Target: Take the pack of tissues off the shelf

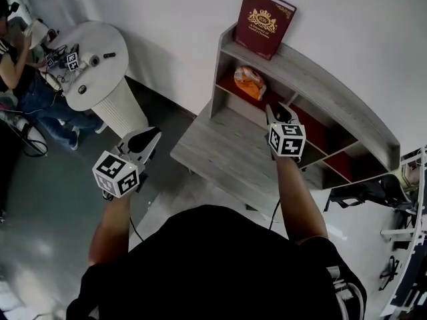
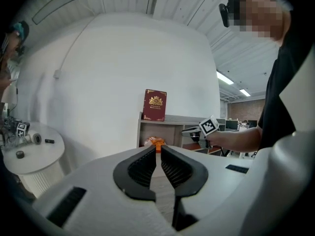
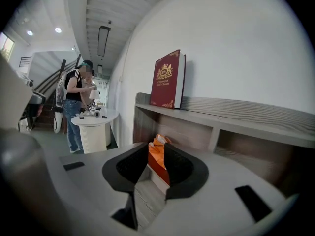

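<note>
**Reach toward the shelf, seen from the head and both gripper views.** I take the shelf point(image 1: 320, 79), a grey wooden unit against the white wall, as the reference for every position.

(a) The pack of tissues point(image 1: 250, 82), orange, lies in the shelf's leftmost compartment. It sits directly under the top board, below the red book point(image 1: 263, 22) that leans upright on that board.

(b) My right gripper point(image 1: 279, 112) is held over the shelf's lower ledge point(image 1: 220, 149) and points into that same compartment. In the right gripper view its jaws stand a little apart. The orange pack shows in the gap between them, just ahead of the tips. The pads do not press on it, so this gripper is released and carries nothing.

(c) My left gripper point(image 1: 152, 133) hangs off the shelf's left front corner, over the floor and well clear of the pack. Its jaws are drawn almost together with nothing between them, and they point toward the shelf.

(d) Further left of the shelf stands a round white table point(image 1: 93, 65) with small items on it. A person point(image 1: 27, 79) sits at its far side.
</note>
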`<move>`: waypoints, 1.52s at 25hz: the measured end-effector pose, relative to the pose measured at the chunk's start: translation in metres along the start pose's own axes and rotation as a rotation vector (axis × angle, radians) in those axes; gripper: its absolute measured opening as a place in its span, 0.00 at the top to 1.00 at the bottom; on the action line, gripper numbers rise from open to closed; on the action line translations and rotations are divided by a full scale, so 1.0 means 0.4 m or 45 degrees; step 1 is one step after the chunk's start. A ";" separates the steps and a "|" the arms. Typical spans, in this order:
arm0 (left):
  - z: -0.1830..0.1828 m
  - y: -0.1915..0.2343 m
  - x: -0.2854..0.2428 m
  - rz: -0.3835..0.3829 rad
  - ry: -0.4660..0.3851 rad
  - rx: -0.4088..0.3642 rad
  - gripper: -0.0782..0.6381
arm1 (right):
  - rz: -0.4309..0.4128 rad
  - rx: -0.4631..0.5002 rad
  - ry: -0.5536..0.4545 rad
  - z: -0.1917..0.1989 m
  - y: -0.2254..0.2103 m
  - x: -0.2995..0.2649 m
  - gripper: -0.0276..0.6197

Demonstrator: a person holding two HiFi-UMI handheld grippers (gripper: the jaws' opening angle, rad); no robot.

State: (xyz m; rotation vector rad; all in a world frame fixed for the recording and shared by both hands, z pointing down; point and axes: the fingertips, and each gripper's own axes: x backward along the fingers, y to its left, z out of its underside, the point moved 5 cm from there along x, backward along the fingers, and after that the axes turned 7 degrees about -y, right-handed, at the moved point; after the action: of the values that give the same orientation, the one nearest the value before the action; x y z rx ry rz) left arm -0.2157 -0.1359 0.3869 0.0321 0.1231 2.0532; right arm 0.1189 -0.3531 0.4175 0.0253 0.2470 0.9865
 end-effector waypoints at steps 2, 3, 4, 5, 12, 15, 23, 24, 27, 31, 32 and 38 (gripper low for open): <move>-0.001 0.003 0.021 -0.020 0.001 0.006 0.83 | -0.018 0.011 0.024 0.009 0.013 -0.031 0.80; -0.002 0.005 0.032 -0.029 0.002 0.007 0.83 | -0.025 0.015 0.032 0.014 0.018 -0.046 0.79; -0.002 0.007 0.041 -0.039 0.004 0.006 0.83 | -0.028 0.018 0.039 0.018 0.022 -0.059 0.78; -0.001 0.010 0.050 -0.051 0.006 0.005 0.83 | -0.029 0.023 0.048 0.024 0.024 -0.073 0.77; 0.017 0.018 0.104 -0.124 0.035 -0.010 0.83 | -0.003 0.062 0.146 0.083 0.006 -0.164 0.67; 0.026 0.023 0.130 -0.168 0.041 -0.023 0.83 | 0.006 0.064 0.168 0.101 0.002 -0.196 0.63; 0.050 0.027 0.155 -0.227 0.065 -0.016 0.83 | 0.044 0.080 0.233 0.151 -0.022 -0.285 0.54; 0.051 0.028 0.156 -0.236 0.063 -0.023 0.83 | 0.052 0.080 0.240 0.154 -0.027 -0.296 0.54; 0.057 0.026 0.152 -0.237 0.073 -0.033 0.83 | 0.073 0.075 0.258 0.169 -0.038 -0.329 0.53; 0.064 0.021 0.135 -0.223 0.083 -0.015 0.83 | 0.089 0.087 0.309 0.199 -0.049 -0.374 0.53; 0.064 0.020 0.130 -0.221 0.085 -0.013 0.83 | 0.094 0.111 0.327 0.206 -0.052 -0.386 0.53; 0.072 0.012 0.113 -0.201 0.097 0.006 0.83 | 0.095 0.198 0.400 0.222 -0.062 -0.425 0.53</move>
State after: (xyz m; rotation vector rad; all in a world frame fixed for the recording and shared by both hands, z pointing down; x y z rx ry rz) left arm -0.2388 -0.0958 0.4148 -0.0513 0.1727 1.8973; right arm 0.0695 -0.4995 0.5337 0.0217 0.6147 1.0422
